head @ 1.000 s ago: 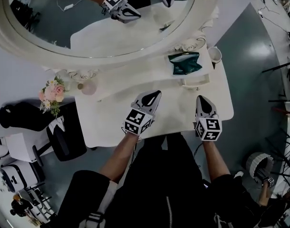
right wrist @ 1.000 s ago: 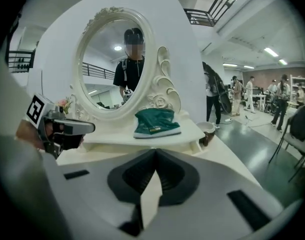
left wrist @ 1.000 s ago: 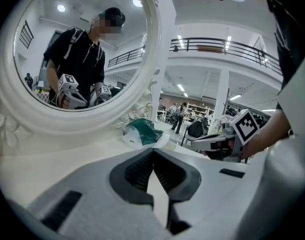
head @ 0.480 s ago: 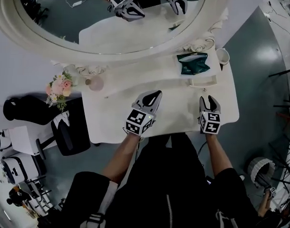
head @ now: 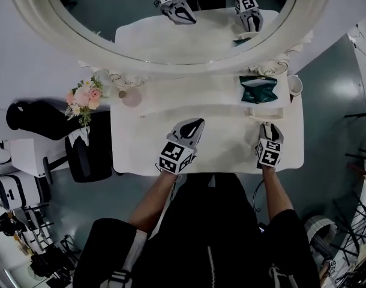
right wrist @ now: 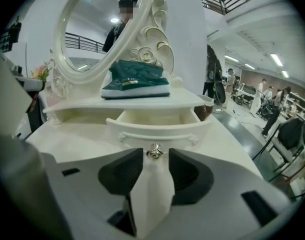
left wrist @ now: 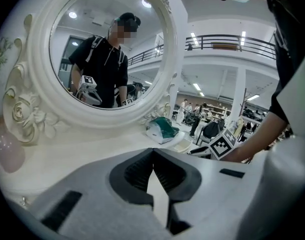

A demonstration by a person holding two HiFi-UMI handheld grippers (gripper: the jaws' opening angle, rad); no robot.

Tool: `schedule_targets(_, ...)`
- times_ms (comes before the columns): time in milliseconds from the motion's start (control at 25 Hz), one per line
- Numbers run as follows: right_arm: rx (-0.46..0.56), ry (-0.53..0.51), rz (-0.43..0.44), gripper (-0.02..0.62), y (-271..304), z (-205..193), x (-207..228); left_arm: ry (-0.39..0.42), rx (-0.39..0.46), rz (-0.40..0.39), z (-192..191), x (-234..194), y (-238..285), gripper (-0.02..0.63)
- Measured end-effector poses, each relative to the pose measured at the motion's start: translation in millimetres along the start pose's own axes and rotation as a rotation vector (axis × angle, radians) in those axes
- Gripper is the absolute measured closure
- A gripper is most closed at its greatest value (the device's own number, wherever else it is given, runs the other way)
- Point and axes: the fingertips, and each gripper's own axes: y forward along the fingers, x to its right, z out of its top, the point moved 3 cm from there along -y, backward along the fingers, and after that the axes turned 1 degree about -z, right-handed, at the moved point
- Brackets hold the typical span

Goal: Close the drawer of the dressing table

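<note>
Approach step: the right hand-held gripper [right wrist: 155,159], whose jaws have just opened and hold nothing, faces the knob [right wrist: 153,152] of the open drawer [right wrist: 157,129]. Next, push it straight in.

The mirror [head: 111,17] stands behind the counter [head: 225,152]. On the shelf [head: 189,98], at right, lies the pack [head: 258,90], with the cup [head: 294,85] right of it. The drawer [right wrist: 157,129] juts out under the pack, and its knob [right wrist: 153,152] is just before the fingers [right wrist: 122,176] of the right gripper [head: 268,126]. Flowers [head: 84,98] stand left of the counter.
</note>
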Motion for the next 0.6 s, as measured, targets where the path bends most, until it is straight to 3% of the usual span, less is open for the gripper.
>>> schedule_targets(120, -0.016, -0.007, 0.008, 0.443, 6, -1, -1, -0.009, 0.004, 0.026, 0, -5, -5, 0.606)
schedule_targets(200, -0.03, -0.011, 0.011, 0.491, 8, -2, -2, -0.013, 0.01, 0.04, 2, -9, -8, 0.606)
schedule_targets(600, -0.043, -0.019, 0.016, 0.499, 6, 1, -2, -0.025, 0.036, 0.083, 11, -13, -17, 0.606)
